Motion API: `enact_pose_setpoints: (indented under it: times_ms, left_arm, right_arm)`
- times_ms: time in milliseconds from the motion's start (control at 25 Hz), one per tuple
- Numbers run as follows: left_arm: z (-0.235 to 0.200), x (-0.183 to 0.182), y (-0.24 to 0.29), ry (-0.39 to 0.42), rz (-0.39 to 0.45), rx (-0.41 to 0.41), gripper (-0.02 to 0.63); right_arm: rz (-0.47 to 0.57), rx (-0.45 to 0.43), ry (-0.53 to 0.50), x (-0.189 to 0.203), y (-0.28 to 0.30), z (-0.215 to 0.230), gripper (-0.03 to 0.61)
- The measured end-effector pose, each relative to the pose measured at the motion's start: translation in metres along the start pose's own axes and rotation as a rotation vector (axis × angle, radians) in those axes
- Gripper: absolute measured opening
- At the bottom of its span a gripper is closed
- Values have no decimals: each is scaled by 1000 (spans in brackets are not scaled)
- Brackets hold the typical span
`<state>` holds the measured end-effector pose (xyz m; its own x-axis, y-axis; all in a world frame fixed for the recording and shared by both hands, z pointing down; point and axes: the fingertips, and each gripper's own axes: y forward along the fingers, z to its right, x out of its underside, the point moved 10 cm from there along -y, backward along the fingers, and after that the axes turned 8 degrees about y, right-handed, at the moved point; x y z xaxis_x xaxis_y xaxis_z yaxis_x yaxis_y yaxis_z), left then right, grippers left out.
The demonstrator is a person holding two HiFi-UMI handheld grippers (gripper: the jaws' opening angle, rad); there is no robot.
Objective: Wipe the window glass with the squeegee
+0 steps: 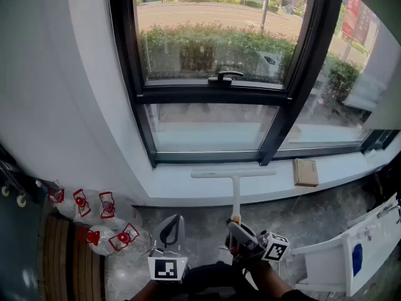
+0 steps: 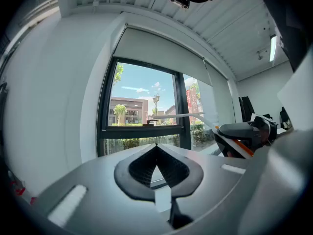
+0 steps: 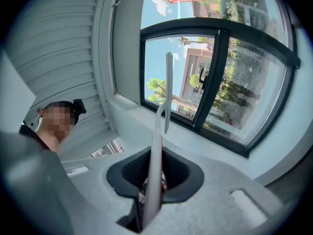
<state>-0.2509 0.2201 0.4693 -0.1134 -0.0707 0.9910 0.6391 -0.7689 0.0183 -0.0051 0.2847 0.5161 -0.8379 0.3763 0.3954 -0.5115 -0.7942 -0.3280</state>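
The right gripper is clamping the squeegee by its handle, blade pointing toward the window glass. The left gripper is keeping its jaws together, empty.

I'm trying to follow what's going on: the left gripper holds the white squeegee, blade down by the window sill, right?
Not the left. The right gripper holds the squeegee, its handle clamped between the jaws in the right gripper view. The left gripper is shut on nothing. The blade is by the sill, as you said.

Bright daylight through the window (fisheye bend, dark vignetted corners)
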Motion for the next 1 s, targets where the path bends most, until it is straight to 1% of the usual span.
enact_pose_setpoints:
  times_ms: [160, 480, 680, 880, 1000]
  left_arm:
    - [-3, 1, 3, 11, -5, 5, 17]
    - [-13, 6, 0, -5, -7, 8, 17]
    - [-24, 10, -5, -6, 5, 17, 17]
    - [-42, 19, -14, -29, -5, 20, 17]
    - [-55, 23, -19, -35, -4, 18, 17]
  right_arm:
    - [0, -1, -3, -1, 3, 0, 38]
    - [-4, -3, -24, 5, 12, -2, 38]
    - [5, -18, 1, 16, 23, -7, 38]
    - [9, 2, 4, 29, 32, -4, 38]
    - [8, -3, 18, 40, 45, -7, 39]
